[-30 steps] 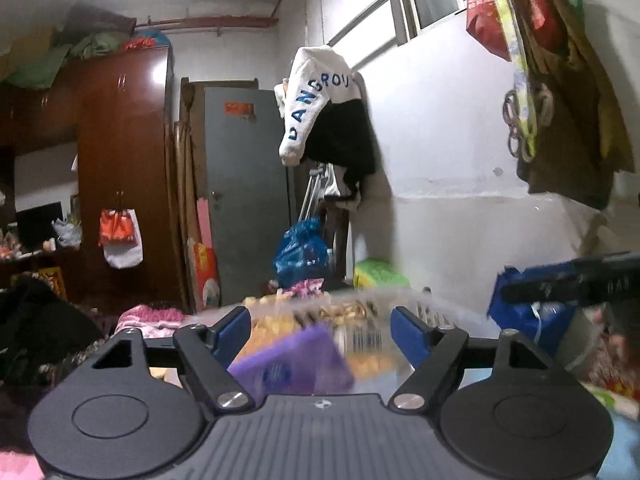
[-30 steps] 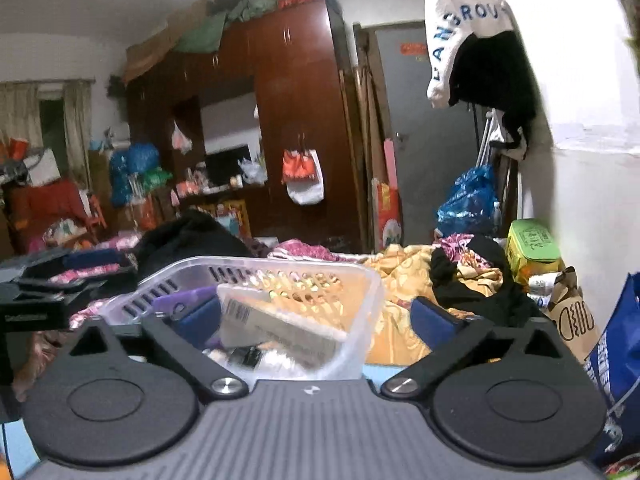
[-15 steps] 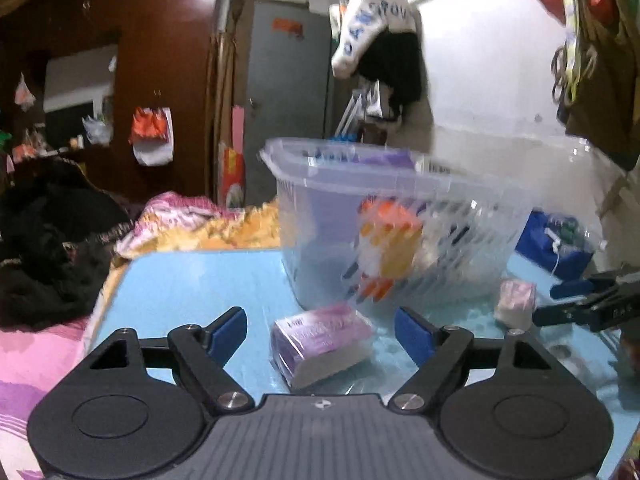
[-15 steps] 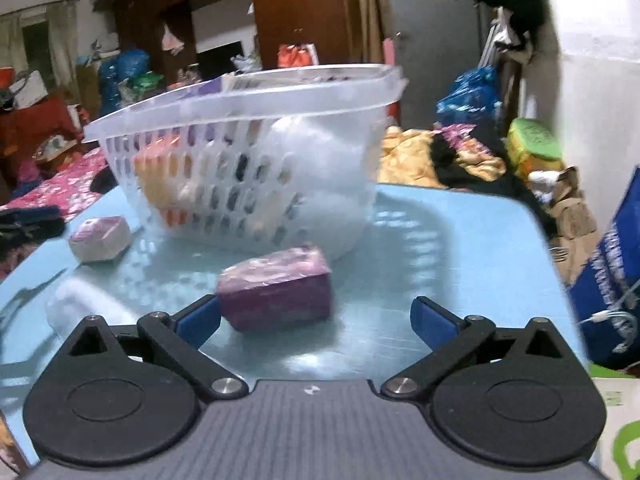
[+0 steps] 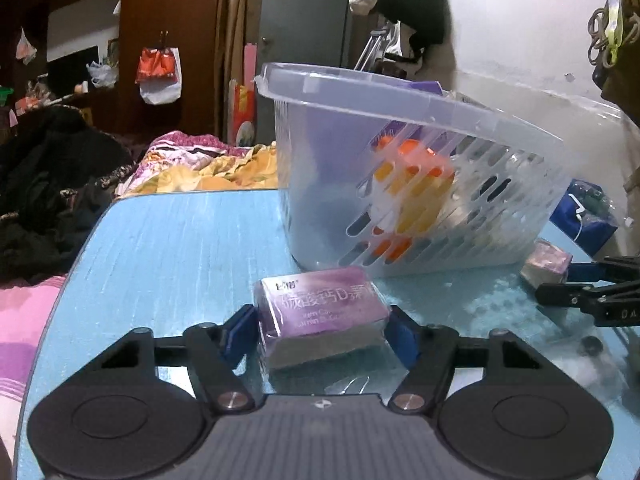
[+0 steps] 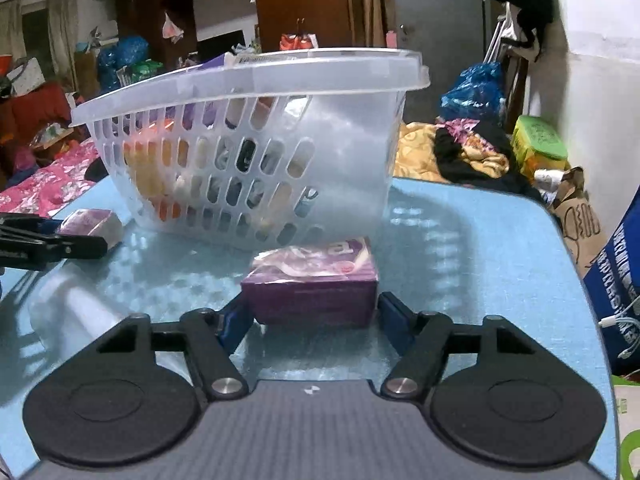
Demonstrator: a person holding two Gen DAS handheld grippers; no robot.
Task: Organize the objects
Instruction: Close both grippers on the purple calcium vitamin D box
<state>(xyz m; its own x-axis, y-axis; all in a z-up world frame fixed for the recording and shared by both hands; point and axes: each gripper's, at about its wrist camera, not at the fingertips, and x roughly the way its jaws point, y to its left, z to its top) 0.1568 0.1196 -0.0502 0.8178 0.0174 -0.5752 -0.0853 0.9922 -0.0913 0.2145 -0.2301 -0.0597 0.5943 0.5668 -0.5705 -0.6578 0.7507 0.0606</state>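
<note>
A clear slotted plastic basket (image 5: 420, 128) holding several packets stands on the blue table (image 5: 180, 240); it also shows in the right wrist view (image 6: 256, 92). My left gripper (image 5: 320, 332) has its jaws closed onto a purple wrapped box (image 5: 320, 312) lying on the table in front of the basket. My right gripper (image 6: 316, 320) is closed onto another purple box (image 6: 316, 284) resting on the table. Each gripper shows in the other's view, with its box: the right gripper (image 5: 560, 284), the left gripper (image 6: 60, 236).
The table's rounded edges run left (image 5: 80, 256) and right (image 6: 576, 264). A bed with clothes (image 5: 52, 184) lies to the left. Bags (image 6: 624, 280) and a green box (image 6: 536, 144) stand beyond the right edge. A wall (image 5: 520, 20) is behind.
Both grippers came down from above the basket to table level. Each box now lies on the table between jaws that have closed in on it.
</note>
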